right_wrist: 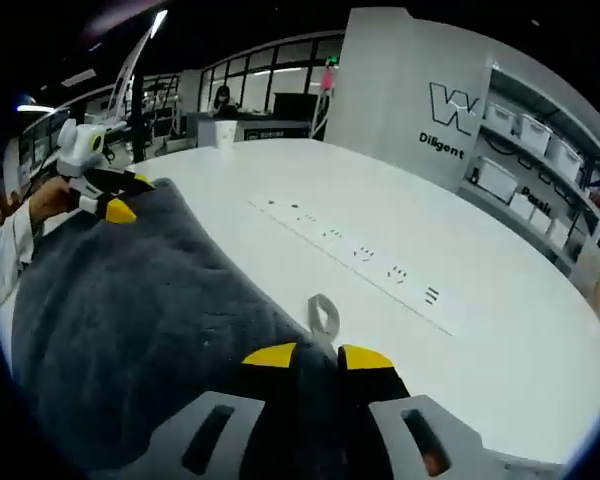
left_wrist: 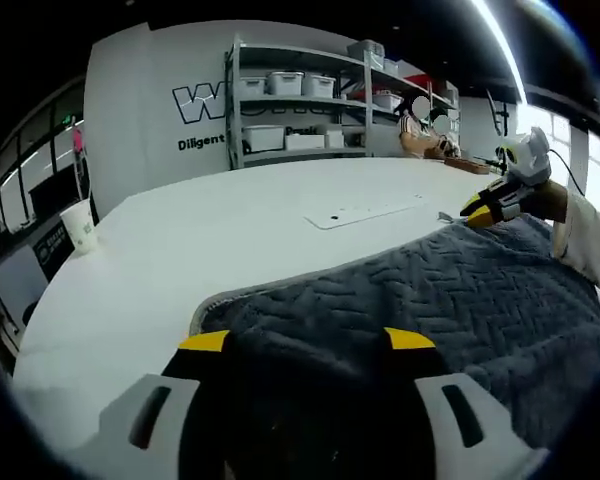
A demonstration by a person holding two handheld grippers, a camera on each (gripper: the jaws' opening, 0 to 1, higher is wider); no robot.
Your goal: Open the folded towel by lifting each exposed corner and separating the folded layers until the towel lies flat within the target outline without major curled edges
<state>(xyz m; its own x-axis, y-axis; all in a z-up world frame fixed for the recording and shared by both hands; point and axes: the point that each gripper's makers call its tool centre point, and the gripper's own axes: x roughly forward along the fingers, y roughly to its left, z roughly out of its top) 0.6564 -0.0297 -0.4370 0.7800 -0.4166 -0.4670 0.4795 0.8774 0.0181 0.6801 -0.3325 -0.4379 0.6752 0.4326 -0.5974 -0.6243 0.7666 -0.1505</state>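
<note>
Dark grey herringbone-textured towel (left_wrist: 420, 290), spread on the white table (left_wrist: 230, 220): your left gripper (left_wrist: 305, 342) and right gripper (right_wrist: 317, 355) each pinch one corner of its near edge, the long axis stretched between them, cloth lying ahead of both.

we cannot see the towel (left_wrist: 430, 290) edge under the left gripper (left_wrist: 307, 342), where dark cloth covers the jaw gap. the wall lettering (right_wrist: 442, 125) is cut short, and the shelf bins (left_wrist: 285, 83) are too small to read.
</note>
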